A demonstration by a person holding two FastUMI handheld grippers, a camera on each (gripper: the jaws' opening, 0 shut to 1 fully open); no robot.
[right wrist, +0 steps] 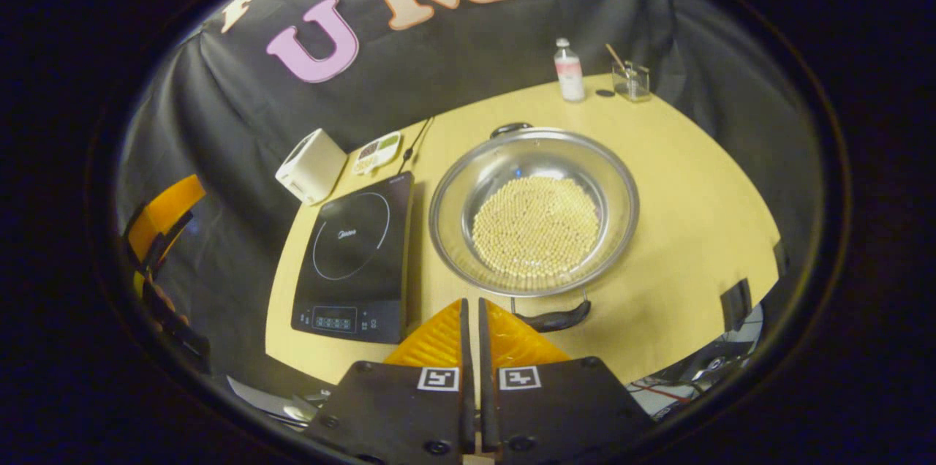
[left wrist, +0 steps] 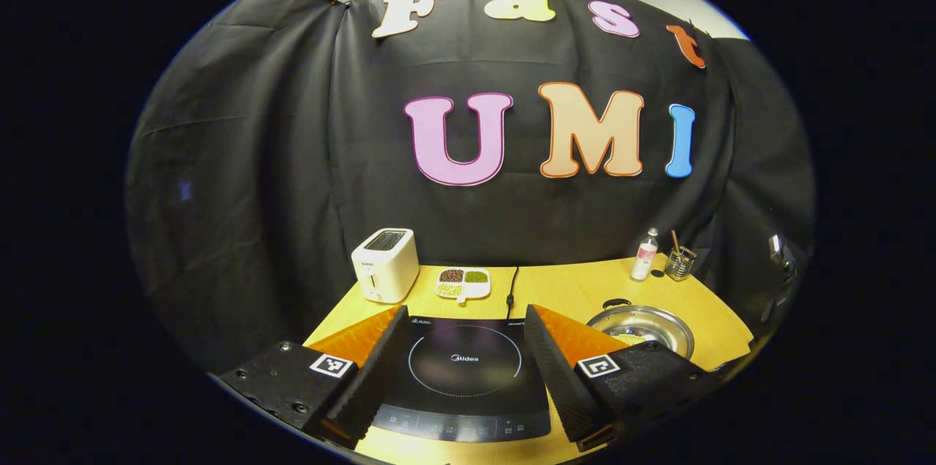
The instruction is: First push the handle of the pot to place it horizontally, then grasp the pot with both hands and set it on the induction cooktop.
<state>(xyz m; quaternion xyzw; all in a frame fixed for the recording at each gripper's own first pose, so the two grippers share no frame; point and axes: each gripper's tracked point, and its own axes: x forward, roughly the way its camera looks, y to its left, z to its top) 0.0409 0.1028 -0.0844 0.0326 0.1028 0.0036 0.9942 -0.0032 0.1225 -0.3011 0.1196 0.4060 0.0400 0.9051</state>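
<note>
Right gripper (right wrist: 472, 311) has fingers together, just near the pot (right wrist: 534, 209) and its near handle (right wrist: 556, 319), not touching. Left gripper (left wrist: 464, 326) is wide apart above induction cooktop (left wrist: 464, 370); pot sits beside cooktop on table (right wrist: 695, 187).

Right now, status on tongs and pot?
Left tongs open over the cooktop. Right tongs shut, empty, near the pot handle. Pot beside cooktop, full of beans. Path unobstructed.

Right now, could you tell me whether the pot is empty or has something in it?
Not empty. In the right gripper view, the pot holds a layer of small pale round beans covering its bottom; the sides stay bare metal.
</note>
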